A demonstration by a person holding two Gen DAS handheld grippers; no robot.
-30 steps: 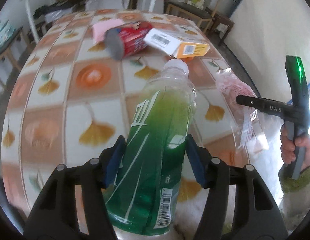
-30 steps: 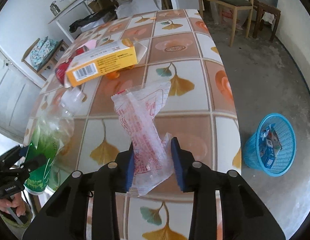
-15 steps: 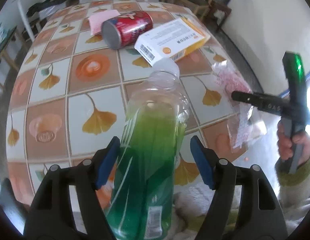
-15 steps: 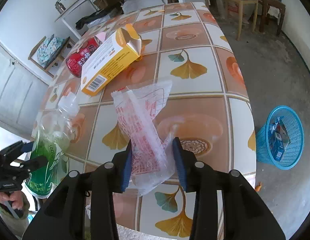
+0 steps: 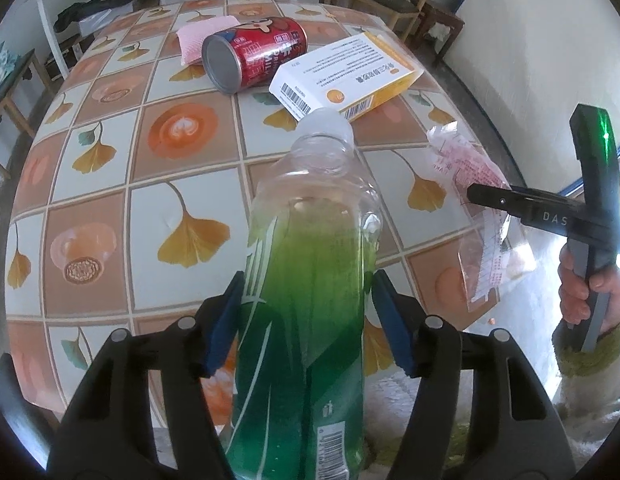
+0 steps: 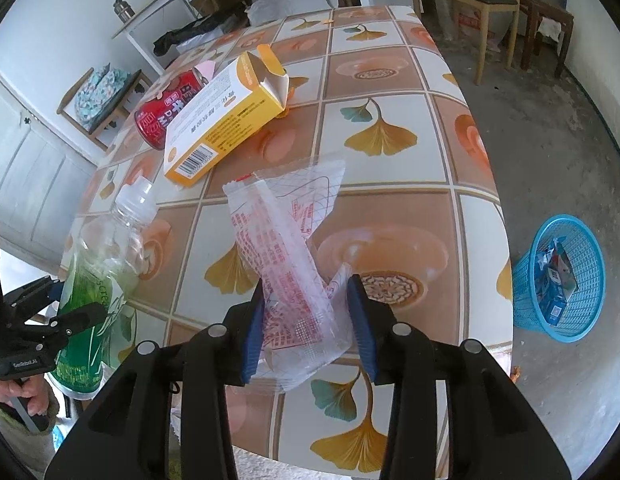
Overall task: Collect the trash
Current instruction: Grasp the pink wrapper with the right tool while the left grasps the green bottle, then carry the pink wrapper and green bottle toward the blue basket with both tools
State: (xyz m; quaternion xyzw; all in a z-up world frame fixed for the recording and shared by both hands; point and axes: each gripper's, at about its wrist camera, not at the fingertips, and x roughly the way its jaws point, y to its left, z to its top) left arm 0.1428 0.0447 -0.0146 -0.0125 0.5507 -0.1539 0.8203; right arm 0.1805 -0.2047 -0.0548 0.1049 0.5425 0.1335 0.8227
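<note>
The left gripper has its two blue-padded fingers closed around a green plastic bottle, pressing the label part on both sides. The bottle points to 12 o'clock in the left wrist view, with its white cap far from the camera, above the near edge of the table.

The right gripper has its fingers closed on a clear plastic wrapper with red print. The wrapper stands up between the pads and leans to 11 o'clock in the right wrist view, above the table edge. In the left wrist view the same wrapper hangs at 3 o'clock, held in the right gripper.

On the tablecloth with ginkgo leaf pattern, a white and orange carton box lies at 12 o'clock beyond the bottle cap. Just beside it, at 11 o'clock, a red drink can lies on its side, and it touches a pink cloth behind it.

On the floor at 3 o'clock in the right wrist view stands a blue trash basket, well apart from the table, with some small packages inside.
</note>
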